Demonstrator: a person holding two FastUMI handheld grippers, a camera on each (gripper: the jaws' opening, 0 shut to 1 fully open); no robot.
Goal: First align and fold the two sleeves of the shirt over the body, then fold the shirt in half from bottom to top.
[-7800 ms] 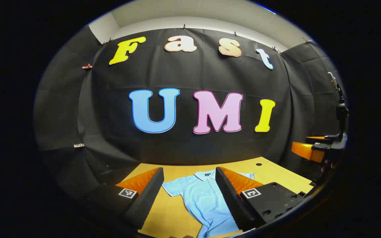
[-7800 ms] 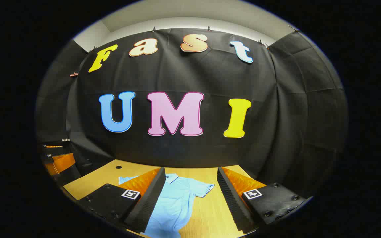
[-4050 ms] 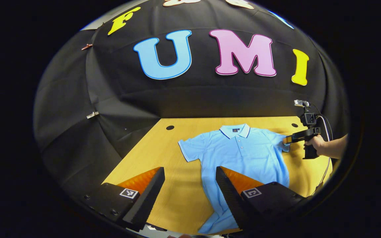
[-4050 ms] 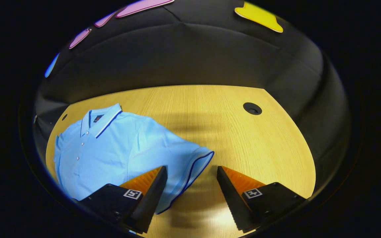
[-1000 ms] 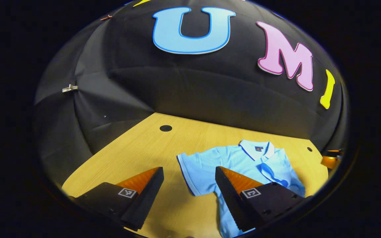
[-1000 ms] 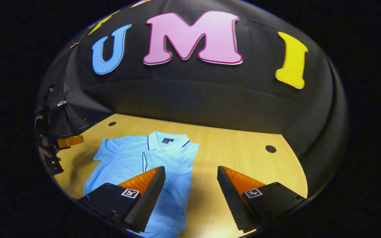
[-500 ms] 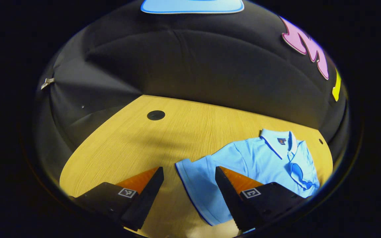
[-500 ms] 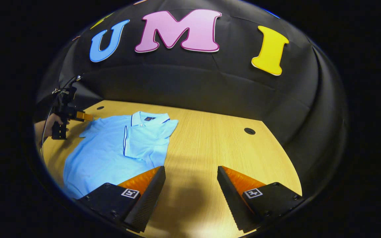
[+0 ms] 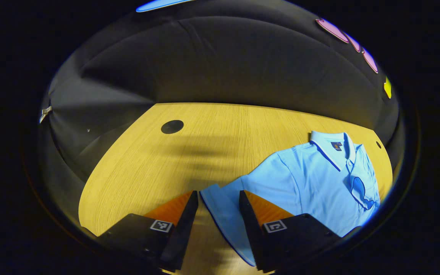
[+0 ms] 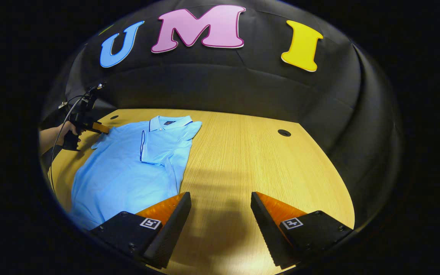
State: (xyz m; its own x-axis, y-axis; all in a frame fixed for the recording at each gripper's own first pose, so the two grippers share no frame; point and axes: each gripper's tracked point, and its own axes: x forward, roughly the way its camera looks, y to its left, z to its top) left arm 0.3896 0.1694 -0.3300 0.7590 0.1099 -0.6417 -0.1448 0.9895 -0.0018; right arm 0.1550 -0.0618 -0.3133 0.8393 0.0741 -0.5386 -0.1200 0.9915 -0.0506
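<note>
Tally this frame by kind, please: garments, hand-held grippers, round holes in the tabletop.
Shirts: 1, light blue shirt
Hand-held grippers: 2, left hand-held gripper, right hand-held gripper
Round holes in the table: 2, hole, hole
Total: 5

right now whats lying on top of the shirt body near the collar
One sleeve lies folded over the shirt chest just below the collar. It covers the button placket there, so what lies beneath it cannot be seen. The table is bare wood beside it.
</note>
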